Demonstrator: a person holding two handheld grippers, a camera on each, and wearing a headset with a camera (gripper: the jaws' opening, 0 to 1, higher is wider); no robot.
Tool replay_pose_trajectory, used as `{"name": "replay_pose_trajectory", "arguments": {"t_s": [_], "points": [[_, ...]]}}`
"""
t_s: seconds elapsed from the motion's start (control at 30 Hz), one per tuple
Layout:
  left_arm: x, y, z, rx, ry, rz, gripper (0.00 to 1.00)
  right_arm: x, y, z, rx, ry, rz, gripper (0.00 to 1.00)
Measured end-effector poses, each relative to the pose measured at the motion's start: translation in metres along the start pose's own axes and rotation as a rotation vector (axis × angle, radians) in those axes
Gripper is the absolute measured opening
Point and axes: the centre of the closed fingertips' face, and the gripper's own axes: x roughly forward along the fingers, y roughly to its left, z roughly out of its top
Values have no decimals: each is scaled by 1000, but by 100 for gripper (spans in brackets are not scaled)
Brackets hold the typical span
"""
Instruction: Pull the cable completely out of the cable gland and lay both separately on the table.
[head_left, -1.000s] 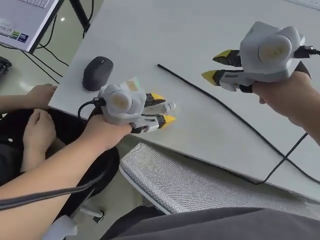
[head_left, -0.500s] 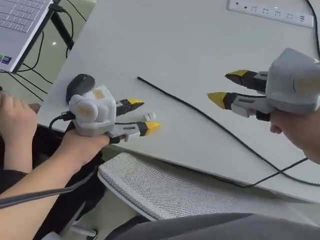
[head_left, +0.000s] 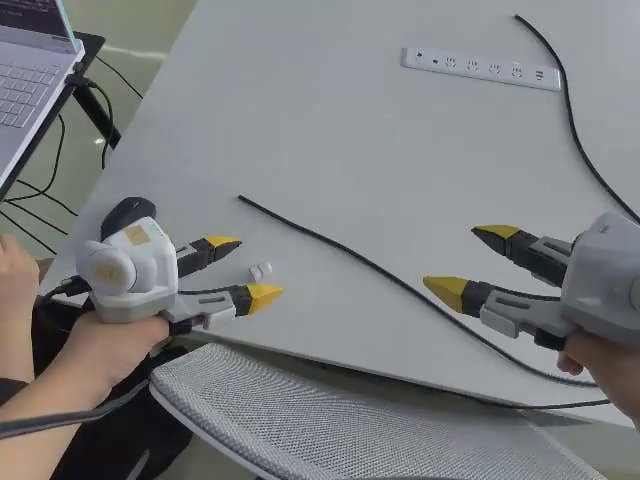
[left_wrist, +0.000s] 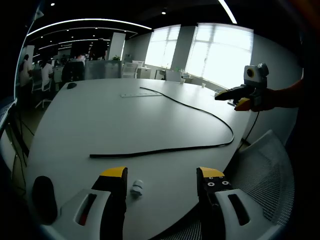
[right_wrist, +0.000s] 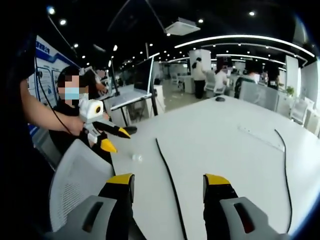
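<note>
Cable (head_left: 340, 247) is laid on the table (head_left: 330, 130) as a dark line running from left of centre of the head view down to its lower right. The cable gland (head_left: 260, 271), a small white part, lies apart from it at the lower left, close to the table edge.

The left gripper (head_left: 251, 267) is released. Its jaws are spread with the gland on the table between them, and in the left gripper view neither jaw appears to touch it. The right gripper (head_left: 460, 259), at the right of the frame, is likewise spread and empty, poised above the cable.

Separation is judged complete, with only a clean retreat left to do. The left gripper should be drawn straight back along its own axis, with the jaws kept apart and no sideways sweep. The gland looks round and may roll off the nearby edge if nudged. The right gripper should be lifted clear without catching the cable.
</note>
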Motion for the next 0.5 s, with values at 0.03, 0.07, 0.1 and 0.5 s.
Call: {"name": "replay_pose_trajectory", "arguments": {"t_s": [0.03, 0.07, 0.1, 0.5], "points": [[0, -2, 1, 0, 3, -1, 57, -3, -2, -6, 6, 15, -5, 56], [-1, -3, 1, -3, 5, 0, 57, -6, -2, -11, 13, 22, -6, 58], [-1, -4, 1, -8, 6, 2, 58, -10, -3, -15, 16, 19, -8, 60], [-2, -25, 2, -6, 22, -4, 71, -33, -6, -69, 52, 80, -23, 70]]}}
